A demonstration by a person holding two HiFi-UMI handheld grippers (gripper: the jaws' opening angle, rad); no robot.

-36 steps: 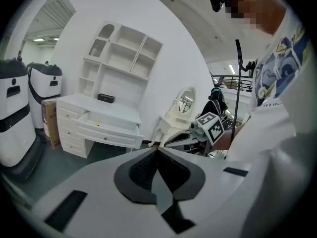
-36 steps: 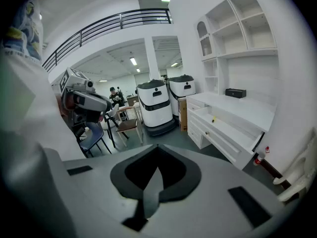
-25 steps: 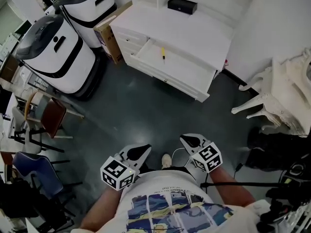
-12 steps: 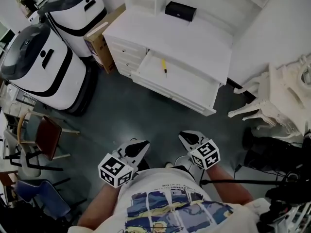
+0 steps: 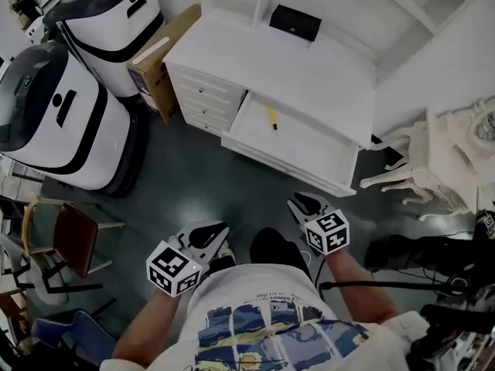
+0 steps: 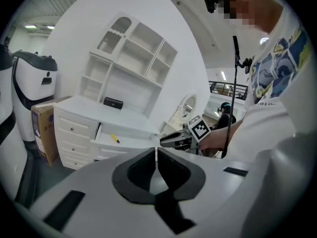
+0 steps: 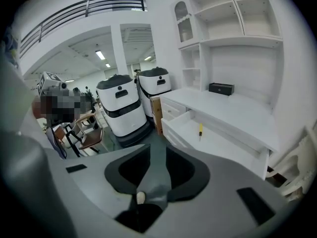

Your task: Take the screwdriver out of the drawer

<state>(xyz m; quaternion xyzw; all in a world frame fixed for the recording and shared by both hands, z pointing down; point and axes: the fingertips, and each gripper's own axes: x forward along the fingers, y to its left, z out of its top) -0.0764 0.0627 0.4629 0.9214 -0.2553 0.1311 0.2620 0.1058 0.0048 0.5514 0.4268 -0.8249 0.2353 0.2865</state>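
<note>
The screwdriver (image 5: 272, 119) lies in the open drawer (image 5: 313, 159), well apart from both grippers; the right gripper (image 5: 298, 202) is opening its empty jaws, likely readying a grasp, while the left gripper (image 5: 219, 227) is clenched on nothing

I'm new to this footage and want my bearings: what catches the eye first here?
A small yellow screwdriver lies alone in the open drawer of the white desk, top centre of the head view. Two bulky white-and-black machines stand on the floor to the desk's left. A black box sits on the desk.
</note>
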